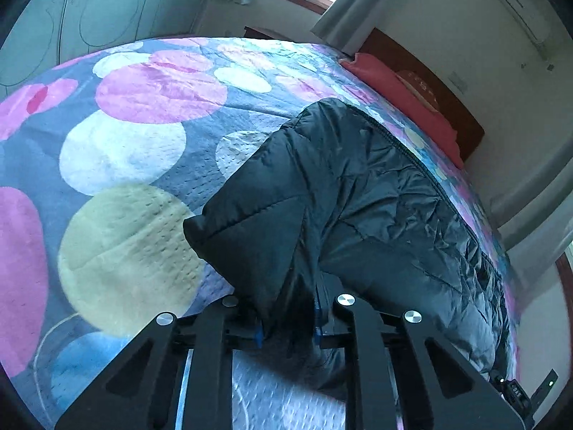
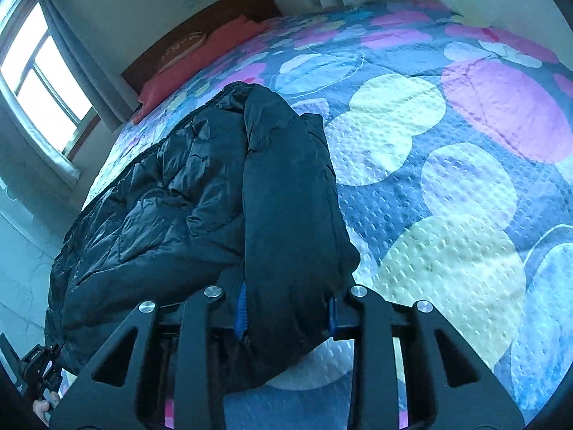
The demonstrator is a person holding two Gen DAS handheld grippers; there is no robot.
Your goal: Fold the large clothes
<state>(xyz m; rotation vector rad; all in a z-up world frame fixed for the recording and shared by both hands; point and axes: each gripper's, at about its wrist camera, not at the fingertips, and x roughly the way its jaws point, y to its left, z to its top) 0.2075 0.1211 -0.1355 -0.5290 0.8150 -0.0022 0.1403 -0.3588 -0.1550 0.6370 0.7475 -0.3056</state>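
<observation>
A black quilted puffer jacket (image 1: 376, 193) lies on the bed's circle-patterned quilt (image 1: 125, 150). My left gripper (image 1: 288, 333) is shut on a fold of the jacket's edge and holds it raised above the quilt. In the right wrist view the jacket (image 2: 154, 208) spreads to the left, and a sleeve-like part (image 2: 286, 215) hangs over it. My right gripper (image 2: 286, 315) is shut on that dark part, with blue pads (image 2: 242, 308) pressed against both sides of the fabric.
A red pillow (image 1: 401, 89) lies at the wooden headboard (image 1: 440, 89). A window with grey curtains (image 2: 46, 82) is beyond the bed. The other hand-held gripper (image 2: 39, 369) shows at the lower left of the right wrist view. The quilt (image 2: 447, 179) stretches wide to the right.
</observation>
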